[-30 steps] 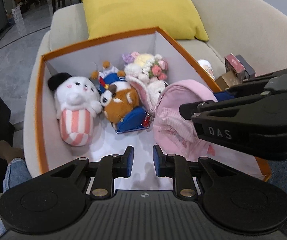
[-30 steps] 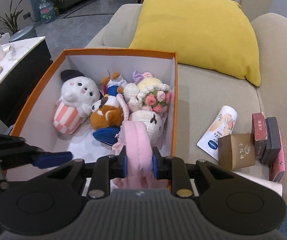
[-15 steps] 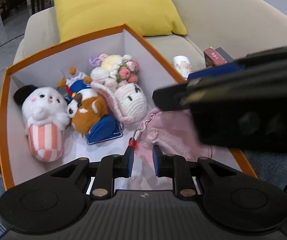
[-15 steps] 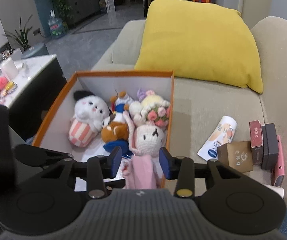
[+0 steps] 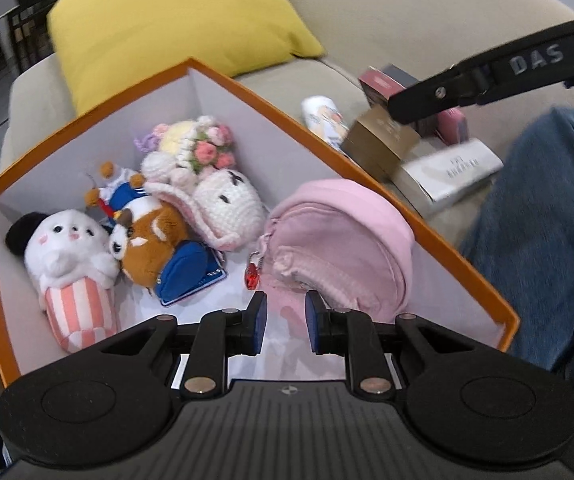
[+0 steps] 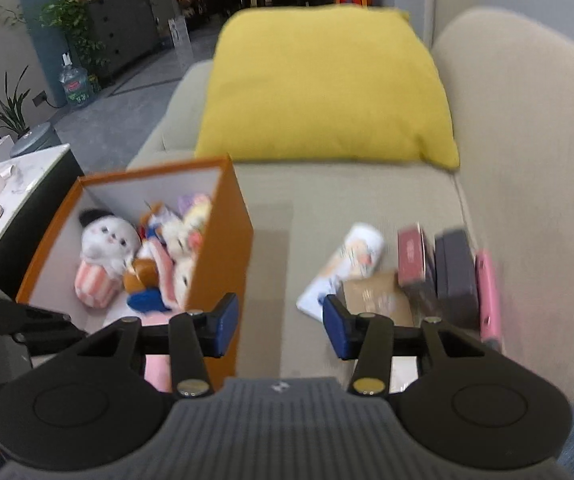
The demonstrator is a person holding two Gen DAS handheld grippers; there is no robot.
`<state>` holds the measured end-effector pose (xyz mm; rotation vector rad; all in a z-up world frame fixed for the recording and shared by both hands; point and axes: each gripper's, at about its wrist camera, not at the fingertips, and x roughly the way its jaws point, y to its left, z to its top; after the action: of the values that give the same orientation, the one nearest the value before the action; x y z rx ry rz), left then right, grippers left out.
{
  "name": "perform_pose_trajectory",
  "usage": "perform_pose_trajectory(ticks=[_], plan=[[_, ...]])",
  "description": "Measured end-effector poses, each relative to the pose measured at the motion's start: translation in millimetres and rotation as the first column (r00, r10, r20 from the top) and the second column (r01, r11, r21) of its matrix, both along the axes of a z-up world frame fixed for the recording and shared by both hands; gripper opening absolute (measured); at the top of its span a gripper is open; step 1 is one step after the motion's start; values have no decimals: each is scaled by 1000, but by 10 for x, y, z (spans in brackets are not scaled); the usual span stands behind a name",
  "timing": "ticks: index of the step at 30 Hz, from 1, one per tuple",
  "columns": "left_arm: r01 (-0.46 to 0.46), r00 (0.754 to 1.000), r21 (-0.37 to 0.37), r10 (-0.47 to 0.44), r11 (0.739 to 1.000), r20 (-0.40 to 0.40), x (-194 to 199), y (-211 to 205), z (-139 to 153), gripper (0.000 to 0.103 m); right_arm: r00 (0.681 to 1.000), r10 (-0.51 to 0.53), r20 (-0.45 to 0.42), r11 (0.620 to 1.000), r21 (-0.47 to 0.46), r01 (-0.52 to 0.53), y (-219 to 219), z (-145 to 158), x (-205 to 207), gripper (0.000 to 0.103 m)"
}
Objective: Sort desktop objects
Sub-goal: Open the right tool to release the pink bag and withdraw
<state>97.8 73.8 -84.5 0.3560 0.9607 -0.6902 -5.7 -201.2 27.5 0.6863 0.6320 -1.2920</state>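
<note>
Setting: a beige sofa (image 6: 367, 200) with an orange box (image 5: 427, 224) of soft toys on its seat

Left claw (image 5: 281, 322): released, jaws a little apart, empty, hovering over the box's near end

Right claw (image 6: 281, 326): released, jaws wide, empty, above the seat between the box and a cluster of small items

Pink pouch (image 5: 343, 240): inside the box, against its right wall, touching nothing but the box

Next item, likely: the brown carton (image 6: 377, 298), just beyond and right of the right claw's right finger

Long axis: too blurred to tell

Nearer hand: the right; the left is over the box, well apart from the carton

Other items: white tube (image 6: 345, 266), red box (image 6: 413, 256), dark box (image 6: 457, 268)
</note>
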Motion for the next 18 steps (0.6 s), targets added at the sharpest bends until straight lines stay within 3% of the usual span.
perform_pose_trajectory(ticks=[4, 10, 15, 18], plan=[[70, 997, 10, -70, 998, -19, -63, 57, 18, 25, 1000, 9, -12, 999, 53, -9, 51, -179, -116, 49], [179, 982, -8, -179, 984, -61, -140, 13, 21, 27, 994, 112, -14, 986, 126, -110, 114, -310, -84, 48], [231, 971, -14, -232, 973, -52, -127, -92, -5, 29, 992, 120, -24, 982, 148, -115, 81, -400, -51, 48], [238, 970, -5, -238, 971, -42, -70, -100, -33, 36, 992, 122, -16, 979, 165, -118, 54, -457, -48, 48]])
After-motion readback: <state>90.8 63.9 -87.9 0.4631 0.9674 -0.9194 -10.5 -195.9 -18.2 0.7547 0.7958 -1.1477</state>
